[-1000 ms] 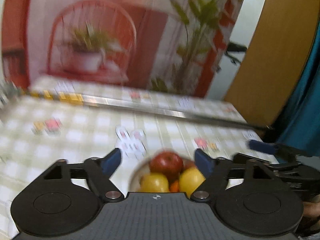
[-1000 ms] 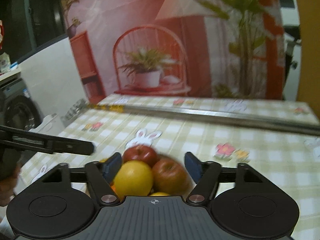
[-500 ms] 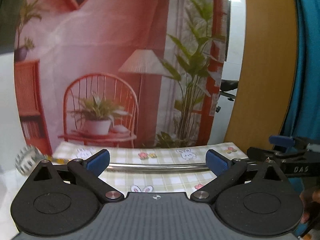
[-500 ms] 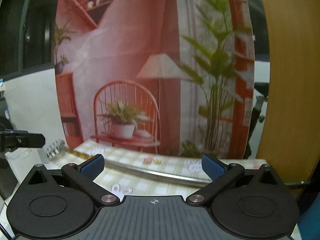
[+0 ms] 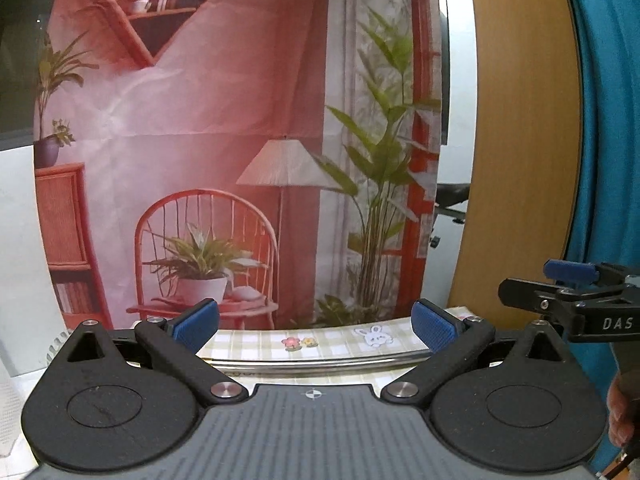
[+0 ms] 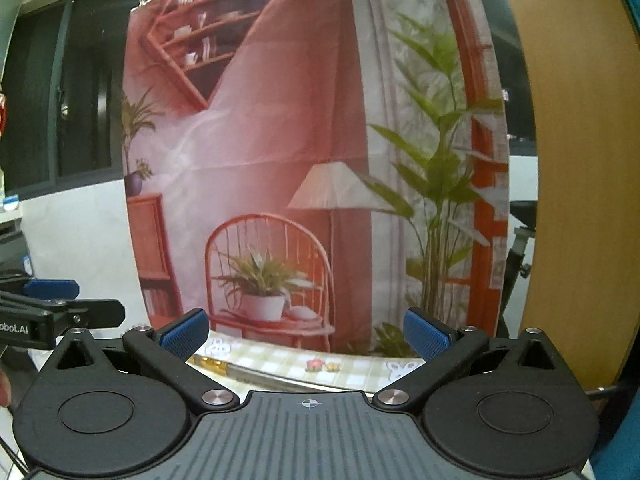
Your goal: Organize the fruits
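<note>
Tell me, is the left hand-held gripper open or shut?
Open. The left hand-held gripper has its blue pads spread wide apart, with only the checked tablecloth showing between them.

"DAS" on right hand-held gripper [image 5: 568, 276]

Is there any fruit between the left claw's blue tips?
No, the left claw stands open with only the checked tablecloth showing between its tips.

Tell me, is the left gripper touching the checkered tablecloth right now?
Apart. In the left wrist view the left gripper is open and empty, its blue pads raised clear above the checkered tablecloth, which shows only as a strip far beyond them.
</note>
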Demonstrator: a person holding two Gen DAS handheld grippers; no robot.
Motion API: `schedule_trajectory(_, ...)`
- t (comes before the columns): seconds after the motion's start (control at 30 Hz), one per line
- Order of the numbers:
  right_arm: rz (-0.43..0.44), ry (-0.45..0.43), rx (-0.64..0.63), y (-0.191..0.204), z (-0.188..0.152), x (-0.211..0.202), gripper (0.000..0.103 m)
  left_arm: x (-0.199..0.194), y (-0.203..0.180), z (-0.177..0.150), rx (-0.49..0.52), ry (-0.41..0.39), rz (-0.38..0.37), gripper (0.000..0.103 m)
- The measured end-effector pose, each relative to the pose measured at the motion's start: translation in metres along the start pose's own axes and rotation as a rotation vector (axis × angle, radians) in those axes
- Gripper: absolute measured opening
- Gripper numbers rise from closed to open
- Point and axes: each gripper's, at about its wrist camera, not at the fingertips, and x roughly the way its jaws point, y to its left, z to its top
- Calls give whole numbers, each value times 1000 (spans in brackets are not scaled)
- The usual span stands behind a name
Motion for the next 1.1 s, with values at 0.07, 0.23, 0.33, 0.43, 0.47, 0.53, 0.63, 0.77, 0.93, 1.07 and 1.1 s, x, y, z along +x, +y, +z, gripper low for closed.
schedule_trajectory(0.07, -3, -7, 3, 0, 2, -2, 103, -4, -1, 1, 2, -9, 1, 103)
schedule_trajectory(0.23, -3, -13, 10, 0, 2, -6, 103, -5, -6, 3, 11, -27, 6, 103)
schedule_trajectory(0.33, -2, -13, 10, 0, 2, -6, 103, -5, -6, 4, 9, -30, 3, 103)
schedule_trajectory(0.43, -5, -15, 15, -1, 3, -8, 103, -6, -7, 5, 10, -30, 7, 103)
schedule_trajectory(0.47, -5, -15, 16, -1, 3, -8, 103, -5, -6, 5, 10, -29, 6, 103)
schedule_trajectory(0.53, -4, -16, 14, -1, 3, -8, 103, -6, -7, 5, 9, -28, 6, 103)
schedule_trajectory(0.63, -4, -15, 13, -1, 3, -8, 103, -5, -5, 4, 10, -26, 8, 103)
schedule_trajectory(0.77, -5, -15, 15, -1, 3, -8, 103, -5, -5, 4, 9, -22, 4, 103)
schedule_trajectory(0.93, 0, -13, 22, -2, 2, -9, 103, -8, -4, 4, 17, -26, 9, 103)
schedule_trajectory(1.07, 0, -15, 24, -2, 2, -11, 103, -7, -6, 3, 24, -18, 16, 103)
schedule_trajectory(1.1, -1, -14, 23, -2, 2, -10, 103, -7, -6, 3, 27, -14, 19, 103)
